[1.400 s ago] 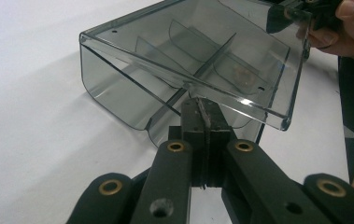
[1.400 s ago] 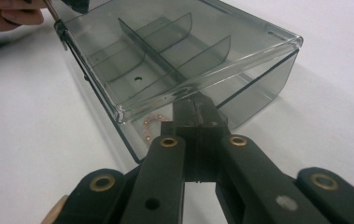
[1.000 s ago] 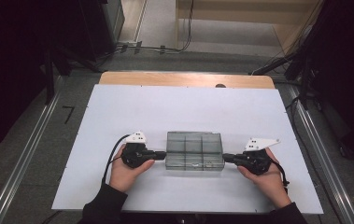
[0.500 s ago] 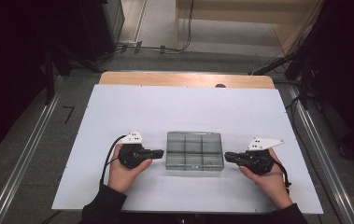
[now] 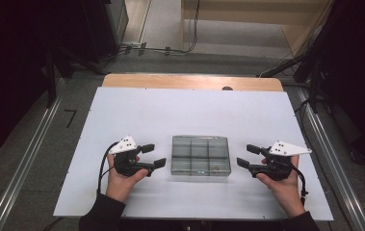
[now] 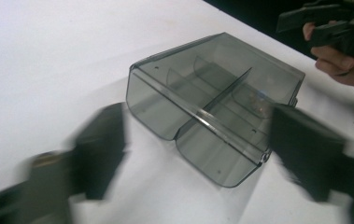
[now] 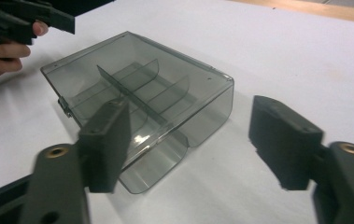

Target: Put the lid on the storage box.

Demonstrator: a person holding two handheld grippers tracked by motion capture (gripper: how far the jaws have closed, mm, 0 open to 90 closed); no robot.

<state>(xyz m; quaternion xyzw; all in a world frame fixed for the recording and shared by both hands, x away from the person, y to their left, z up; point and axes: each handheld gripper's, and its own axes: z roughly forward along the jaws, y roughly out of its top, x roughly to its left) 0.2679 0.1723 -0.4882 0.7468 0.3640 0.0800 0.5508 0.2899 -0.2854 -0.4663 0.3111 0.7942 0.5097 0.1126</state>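
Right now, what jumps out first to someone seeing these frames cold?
A smoky transparent divided box sits alone near the front middle of the white table, its compartments looking empty. On either side of it, apart from it, a person holds the left hand-held gripper and the right hand-held gripper, both with jaws open and pointed inward at the box.

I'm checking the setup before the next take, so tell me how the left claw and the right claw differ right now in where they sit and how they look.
The left claw sits left of the clear divided box; the right claw sits on its right side. The left claw points rightward at the box, the right claw leftward. The left claw's jaws look blurred in the left gripper view; the right claw's look sharper in the right gripper view. Both are open, hand-held, topped by a grey plate and apart from the box.
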